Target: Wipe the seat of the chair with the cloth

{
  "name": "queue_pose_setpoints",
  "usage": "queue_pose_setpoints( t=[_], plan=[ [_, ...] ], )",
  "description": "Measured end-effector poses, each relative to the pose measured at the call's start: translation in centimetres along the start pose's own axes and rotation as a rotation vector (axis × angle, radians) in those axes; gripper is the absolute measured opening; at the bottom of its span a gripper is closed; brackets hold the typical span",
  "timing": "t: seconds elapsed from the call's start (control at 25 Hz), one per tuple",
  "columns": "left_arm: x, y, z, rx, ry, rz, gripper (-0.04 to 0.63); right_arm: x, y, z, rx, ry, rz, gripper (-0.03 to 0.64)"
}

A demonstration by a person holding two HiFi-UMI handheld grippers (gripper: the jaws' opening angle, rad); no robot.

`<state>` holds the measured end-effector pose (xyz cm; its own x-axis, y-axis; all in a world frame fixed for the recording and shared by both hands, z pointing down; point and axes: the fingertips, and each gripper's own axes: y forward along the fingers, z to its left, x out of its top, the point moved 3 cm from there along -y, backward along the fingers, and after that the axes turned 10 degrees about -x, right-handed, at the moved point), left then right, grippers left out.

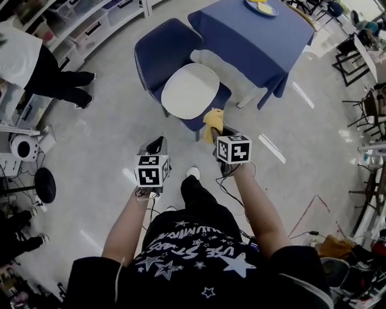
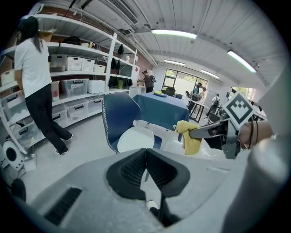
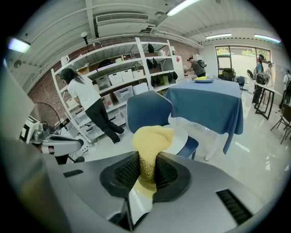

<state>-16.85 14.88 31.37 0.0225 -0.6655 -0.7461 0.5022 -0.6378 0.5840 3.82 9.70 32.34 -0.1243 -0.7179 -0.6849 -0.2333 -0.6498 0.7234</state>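
Note:
A blue chair (image 1: 169, 45) with a white round seat (image 1: 190, 90) stands ahead of me on the pale floor. My right gripper (image 1: 221, 134) is shut on a yellow cloth (image 1: 212, 122), held just short of the seat's near right edge. The cloth (image 3: 150, 143) bunches up between the jaws in the right gripper view, with the seat (image 3: 179, 136) behind it. My left gripper (image 1: 155, 146) is shut and holds nothing, lower left of the chair. The left gripper view shows the seat (image 2: 135, 138), the cloth (image 2: 191, 136) and the right gripper (image 2: 196, 132).
A table under a blue cloth (image 1: 253, 36) stands right behind the chair, a yellow plate (image 1: 262, 6) on it. A person (image 1: 36, 63) stands at shelves (image 1: 90, 27) to the left. A fan (image 1: 42, 184) and cables lie near my feet.

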Motion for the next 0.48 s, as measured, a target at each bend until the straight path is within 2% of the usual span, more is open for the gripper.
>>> queue_pose_setpoints(
  t=[0.48],
  plan=[
    [-4.4,-7.7,-2.9,-0.078,0.034,-0.047,0.02,-5.7,-7.2,3.6,-0.046,0.011,-0.037,0.067]
  ],
)
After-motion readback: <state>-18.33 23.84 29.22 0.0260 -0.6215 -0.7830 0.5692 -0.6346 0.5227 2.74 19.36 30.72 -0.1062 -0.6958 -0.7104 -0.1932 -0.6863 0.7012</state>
